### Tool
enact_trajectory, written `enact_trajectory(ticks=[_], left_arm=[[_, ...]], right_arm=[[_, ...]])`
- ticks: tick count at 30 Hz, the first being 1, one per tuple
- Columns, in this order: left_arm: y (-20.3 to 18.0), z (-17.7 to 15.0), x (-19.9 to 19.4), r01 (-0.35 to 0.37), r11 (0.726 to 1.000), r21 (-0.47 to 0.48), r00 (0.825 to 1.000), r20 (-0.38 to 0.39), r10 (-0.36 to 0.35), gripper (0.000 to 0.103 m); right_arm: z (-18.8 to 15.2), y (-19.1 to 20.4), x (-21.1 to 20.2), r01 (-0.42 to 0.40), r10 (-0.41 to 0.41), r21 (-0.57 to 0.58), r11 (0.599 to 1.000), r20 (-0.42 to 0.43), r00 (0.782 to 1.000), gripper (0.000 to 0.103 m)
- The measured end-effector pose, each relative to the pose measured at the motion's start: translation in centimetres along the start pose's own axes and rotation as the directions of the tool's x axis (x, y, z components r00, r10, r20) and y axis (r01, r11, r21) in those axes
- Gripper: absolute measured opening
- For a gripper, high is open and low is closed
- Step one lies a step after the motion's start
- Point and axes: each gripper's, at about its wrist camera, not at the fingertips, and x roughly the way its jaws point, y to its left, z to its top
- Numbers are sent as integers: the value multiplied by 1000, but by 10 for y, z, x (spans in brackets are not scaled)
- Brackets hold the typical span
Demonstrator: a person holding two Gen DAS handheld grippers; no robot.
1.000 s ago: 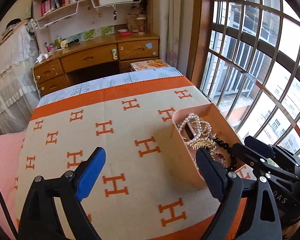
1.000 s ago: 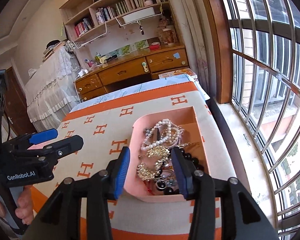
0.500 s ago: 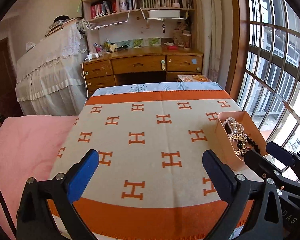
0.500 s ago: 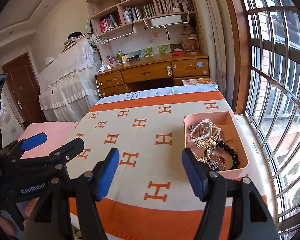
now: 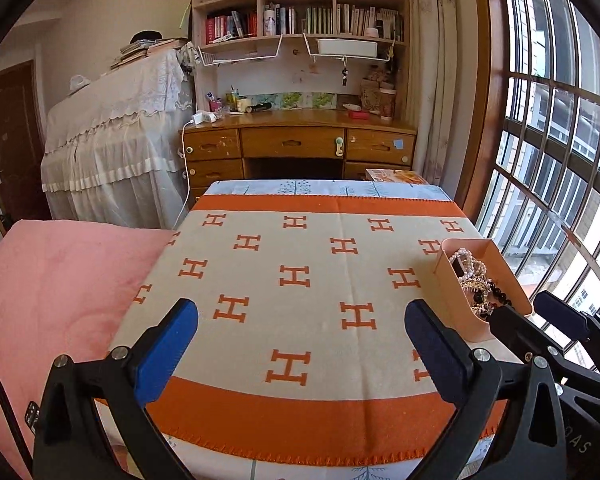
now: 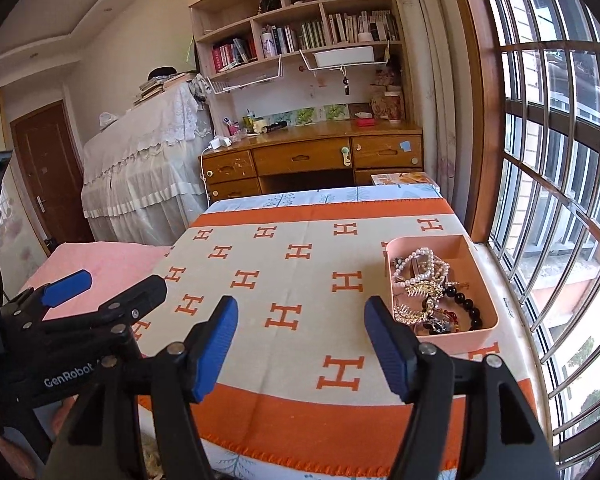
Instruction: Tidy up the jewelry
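A pink tray (image 6: 488, 296) sits on the right side of the blanket-covered table, near the window; it also shows in the left wrist view (image 5: 450, 276). It holds a heap of jewelry: pearl strands (image 6: 418, 266), gold pieces (image 6: 420, 290) and a black bead bracelet (image 6: 466, 306). My right gripper (image 6: 300, 344) is open and empty, above the table's near edge, left of the tray. My left gripper (image 5: 300, 350) is open and empty over the near part of the table. The right gripper's body (image 5: 556, 344) shows beside the tray in the left wrist view.
The table carries a cream and orange blanket with H marks (image 5: 300, 276). A pink bed (image 5: 60, 276) lies to the left. A wooden desk (image 5: 300, 144) with shelves stands beyond. A barred window (image 6: 560, 200) runs along the right.
Both grippers have pulled back and up from the tray toward the table's near edge. The right gripper's jaws have opened wider. The tray and jewelry have stayed in place.
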Motion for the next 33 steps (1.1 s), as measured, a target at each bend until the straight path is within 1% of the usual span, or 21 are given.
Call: enact_trajectory(ticks=[6, 33], left_arm=[[4, -2, -2, 0, 1000, -12, 1000, -7, 0, 102], [6, -7, -2, -11, 1000, -8, 1000, -15, 11, 102]], right_arm=[[-1, 6, -1, -2, 2, -5, 1000, 0, 1000, 66], [-1, 6, -1, -5, 5, -2, 1000, 0, 1000, 66]])
